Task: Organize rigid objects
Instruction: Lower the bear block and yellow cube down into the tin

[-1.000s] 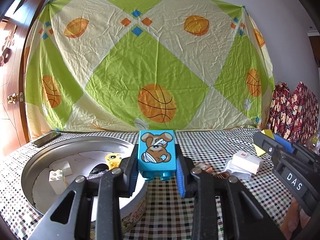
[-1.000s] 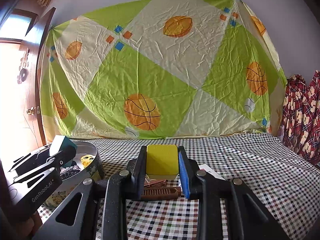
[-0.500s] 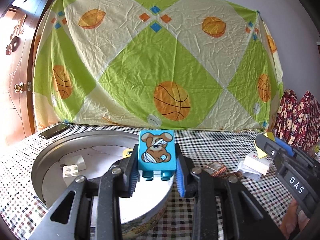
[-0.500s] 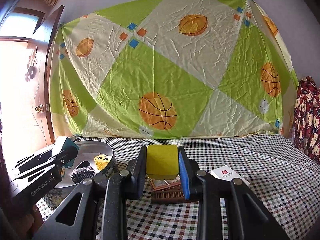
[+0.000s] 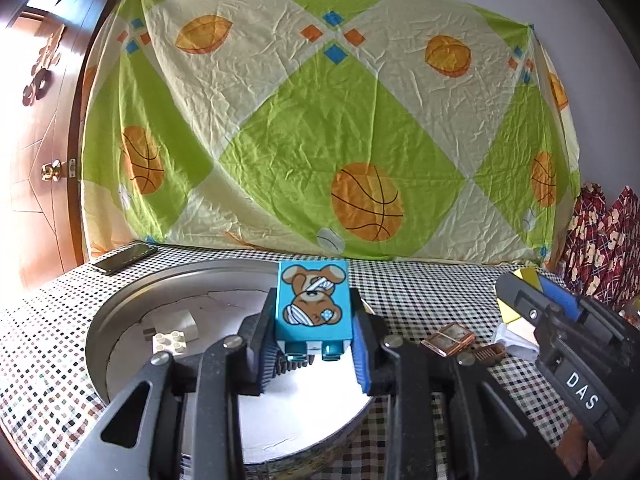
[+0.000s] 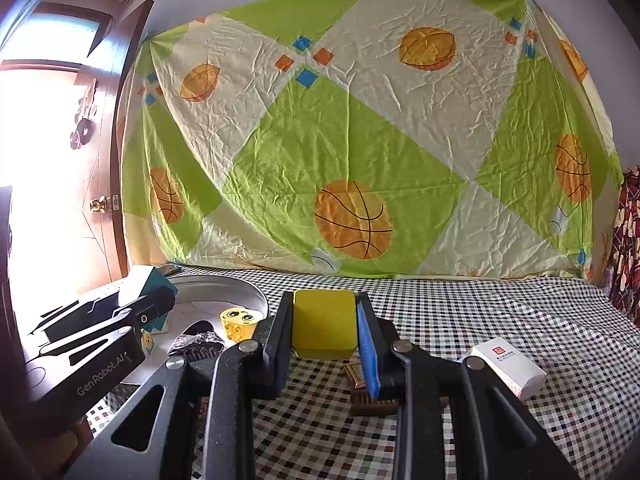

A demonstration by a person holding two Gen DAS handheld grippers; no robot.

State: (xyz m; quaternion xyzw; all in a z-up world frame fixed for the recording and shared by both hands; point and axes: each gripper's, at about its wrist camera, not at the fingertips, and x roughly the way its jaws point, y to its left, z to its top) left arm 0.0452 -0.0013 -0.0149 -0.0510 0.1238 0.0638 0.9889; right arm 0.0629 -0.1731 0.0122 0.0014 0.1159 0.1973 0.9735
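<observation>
My left gripper (image 5: 314, 334) is shut on a blue toy block with a bear picture (image 5: 313, 306), held over the near right part of a round metal tin (image 5: 120, 312). Inside the tin lie a white studded block (image 5: 170, 342) and a white cube (image 5: 182, 320). In the right wrist view, my right gripper (image 6: 325, 326) is shut on a yellow block (image 6: 324, 322) above the checked cloth, just right of the tin (image 6: 240, 292). A yellow studded block with eyes (image 6: 239, 322) and a dark object (image 6: 196, 340) lie in the tin. The left gripper body (image 6: 100, 344) shows at the left there.
A brown comb (image 6: 372, 398) and a small framed piece (image 5: 448, 338) lie on the checked tablecloth (image 6: 500, 312). A white box (image 6: 508, 364) sits at the right. A dark phone (image 5: 124, 258) lies at the far left. A patterned sheet (image 5: 320, 120) hangs behind; a wooden door (image 5: 36, 160) stands left.
Both grippers have moved left with their blocks still held. The left one now hangs over the tin's near right part, and the tin has come closer in the right wrist view.
</observation>
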